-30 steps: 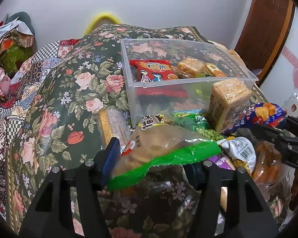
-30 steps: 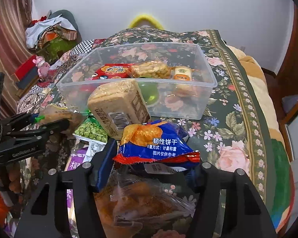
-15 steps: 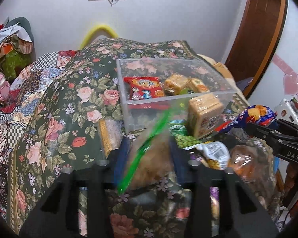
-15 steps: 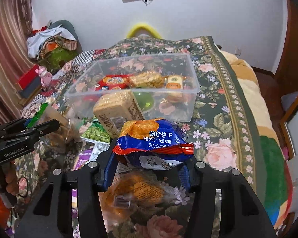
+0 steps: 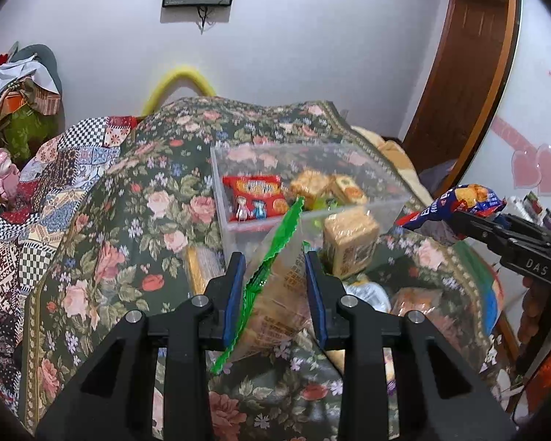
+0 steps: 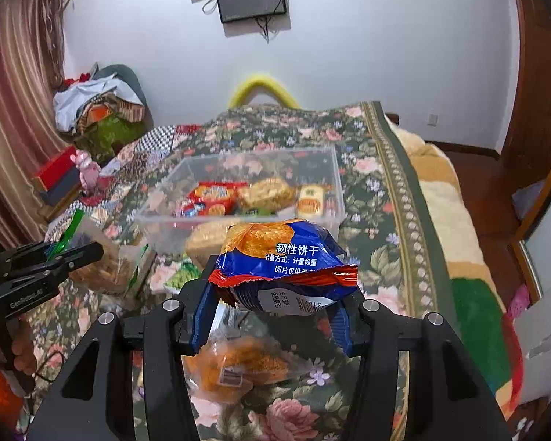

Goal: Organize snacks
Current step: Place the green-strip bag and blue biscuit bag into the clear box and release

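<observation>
My left gripper (image 5: 275, 290) is shut on a clear cracker bag with a green edge (image 5: 279, 275), held above the flowered bedspread. My right gripper (image 6: 272, 308) is shut on a blue and red biscuit packet (image 6: 286, 257), lifted above the bed; this packet also shows in the left wrist view (image 5: 455, 204). A clear plastic bin (image 6: 334, 169) stands ahead with a red biscuit pack (image 6: 213, 194) and other snacks inside. The bin also shows in the left wrist view (image 5: 220, 198).
Loose snacks lie in front of the bin: a tan cracker block (image 5: 350, 237), an orange snack bag (image 6: 238, 364), a green pea packet (image 6: 182, 277). The bed edge and a wooden door (image 5: 459, 73) are at the right. Clothes are piled far left (image 6: 95, 103).
Both grippers have risen with their snacks. The left one closed on the green-edged bag and turned it on edge. The right one lifted the blue packet off the pile.
</observation>
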### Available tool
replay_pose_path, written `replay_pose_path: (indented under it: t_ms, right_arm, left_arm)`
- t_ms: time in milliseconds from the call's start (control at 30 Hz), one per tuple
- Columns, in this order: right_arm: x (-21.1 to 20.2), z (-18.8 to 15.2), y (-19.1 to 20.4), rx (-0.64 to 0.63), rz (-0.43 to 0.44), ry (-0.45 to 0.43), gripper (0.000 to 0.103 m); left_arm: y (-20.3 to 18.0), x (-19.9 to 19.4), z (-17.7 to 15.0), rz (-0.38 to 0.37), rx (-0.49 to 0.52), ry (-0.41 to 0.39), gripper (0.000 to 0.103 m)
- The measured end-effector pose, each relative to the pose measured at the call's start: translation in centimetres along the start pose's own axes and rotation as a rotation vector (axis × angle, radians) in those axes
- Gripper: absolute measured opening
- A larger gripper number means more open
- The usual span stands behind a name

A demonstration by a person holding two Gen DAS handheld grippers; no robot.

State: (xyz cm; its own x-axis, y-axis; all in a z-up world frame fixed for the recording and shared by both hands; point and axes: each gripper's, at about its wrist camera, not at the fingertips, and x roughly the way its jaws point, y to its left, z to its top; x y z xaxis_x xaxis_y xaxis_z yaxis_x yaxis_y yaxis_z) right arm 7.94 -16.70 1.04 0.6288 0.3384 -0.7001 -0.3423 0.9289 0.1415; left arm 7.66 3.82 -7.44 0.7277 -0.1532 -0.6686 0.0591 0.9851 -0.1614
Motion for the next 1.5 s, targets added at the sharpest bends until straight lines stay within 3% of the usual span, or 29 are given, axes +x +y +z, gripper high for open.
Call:
replay_pose_path:
  t_ms: [333,533,967,1367,1500]
  right_arm:
    - [0.1,3.1,0.3,-0.015,-0.004,-0.075,0.049]
    - [1.6,4.2,-0.1,0.001,0.008,-0.069,0.049]
    - [7.4,6.3,-1.5,-0.003,-0.018,0.0,0.049]
    - [11.9,7.4,-1.7,-0.016,-0.015,0.062,0.049]
    - [13.0,6.8,-1.6,-0.025,-0.008,0.104,0.049]
  left_arm:
    - [-0.6,-0.6,4.2,0.004,0.012,-0.083,0.032]
    - [-1.5,1.9,6.8,0.015,0.033,-0.085,0.032]
    - [-1.7,11.2,10.1,0.005,-0.002,0.013,0.032]
    - [-1.3,16.9,11.0,-0.006,-0.07,0.07,0.033]
    - [-1.1,17.0,10.7,0.001,-0.059,0.091,0.044]
